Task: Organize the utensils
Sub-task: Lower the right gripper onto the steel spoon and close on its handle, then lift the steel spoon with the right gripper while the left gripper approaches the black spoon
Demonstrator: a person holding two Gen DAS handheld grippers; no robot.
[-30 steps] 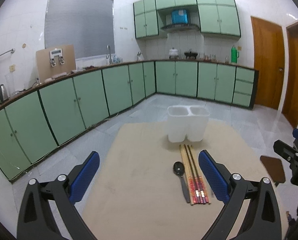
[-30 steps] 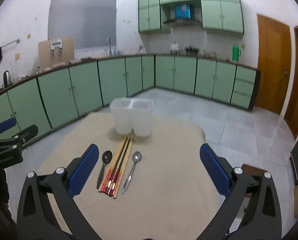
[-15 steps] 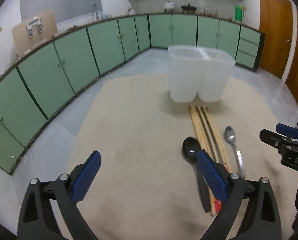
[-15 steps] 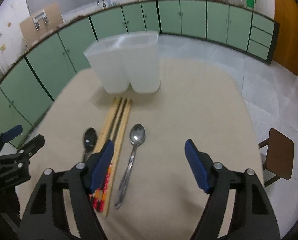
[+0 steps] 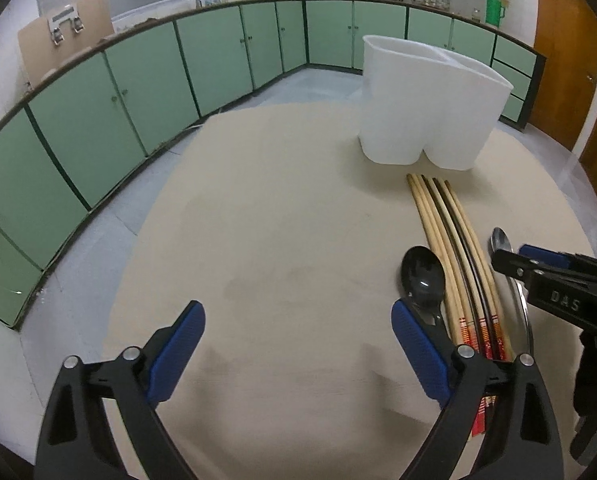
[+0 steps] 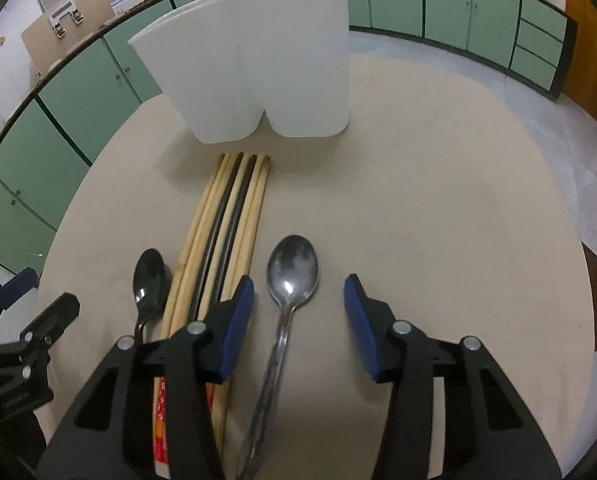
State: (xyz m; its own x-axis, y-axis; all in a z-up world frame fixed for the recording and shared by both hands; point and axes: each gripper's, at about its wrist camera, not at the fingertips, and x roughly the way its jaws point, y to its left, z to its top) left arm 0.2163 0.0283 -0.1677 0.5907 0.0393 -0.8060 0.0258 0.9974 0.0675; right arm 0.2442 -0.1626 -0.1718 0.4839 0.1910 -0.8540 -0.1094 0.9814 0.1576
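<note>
Beige table (image 6: pixel 438 184) nearer; right tongs (image 6: pixel 298 304) narrower astride silver spoon (image 6: pixel 292 272), left tongs (image 5: pixel 298 344) agape.

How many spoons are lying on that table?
2: a black spoon left of the chopsticks, and a metal spoon right of them, between the right gripper's fingers.

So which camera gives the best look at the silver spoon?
The right wrist view: the silver spoon lies face-up between the open right gripper fingers, bowl and most of the handle plain. In the left wrist view only its bowl tip and part of the handle show; the right gripper hides the rest.
</note>
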